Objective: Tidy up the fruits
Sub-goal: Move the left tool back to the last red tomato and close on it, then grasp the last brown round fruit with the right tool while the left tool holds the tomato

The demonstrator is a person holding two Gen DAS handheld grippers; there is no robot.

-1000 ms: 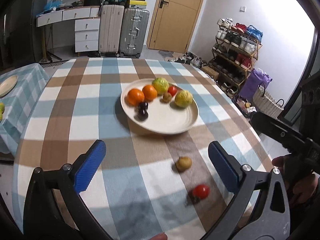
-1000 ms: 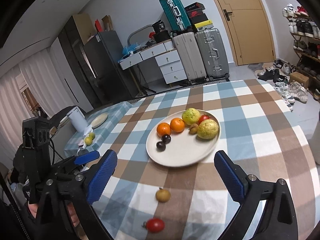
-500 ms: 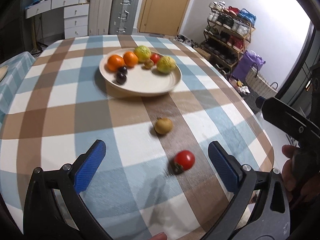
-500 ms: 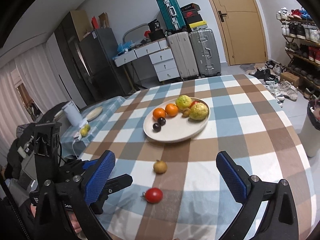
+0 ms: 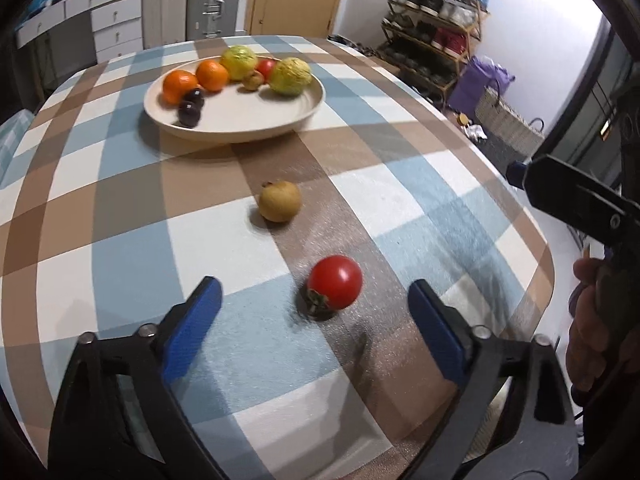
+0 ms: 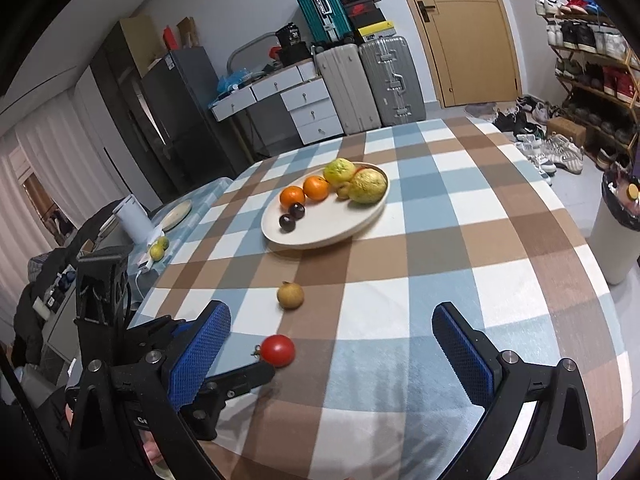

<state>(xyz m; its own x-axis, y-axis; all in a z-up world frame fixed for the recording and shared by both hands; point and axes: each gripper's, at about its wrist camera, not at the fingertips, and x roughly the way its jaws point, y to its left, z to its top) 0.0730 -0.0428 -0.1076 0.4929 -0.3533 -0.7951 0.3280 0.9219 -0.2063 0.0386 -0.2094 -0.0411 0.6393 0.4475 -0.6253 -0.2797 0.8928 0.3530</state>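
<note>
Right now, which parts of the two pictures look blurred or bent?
Left wrist view: the plate and its fruits are smeared by motion, and the tomato is slightly soft. Right wrist view: mostly sharp, though the fisheye curves the table edge and the door.

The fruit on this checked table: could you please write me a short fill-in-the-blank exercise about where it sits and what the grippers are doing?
1. The left gripper is open, and the fruit nearest its fingers is the red ____.
2. The brownish fruit lies on the tablecloth between the tomato and the ____.
3. The number of oranges on the plate is ____.
4. The right gripper holds ____.

Missing words: tomato; plate; two; nothing
</note>
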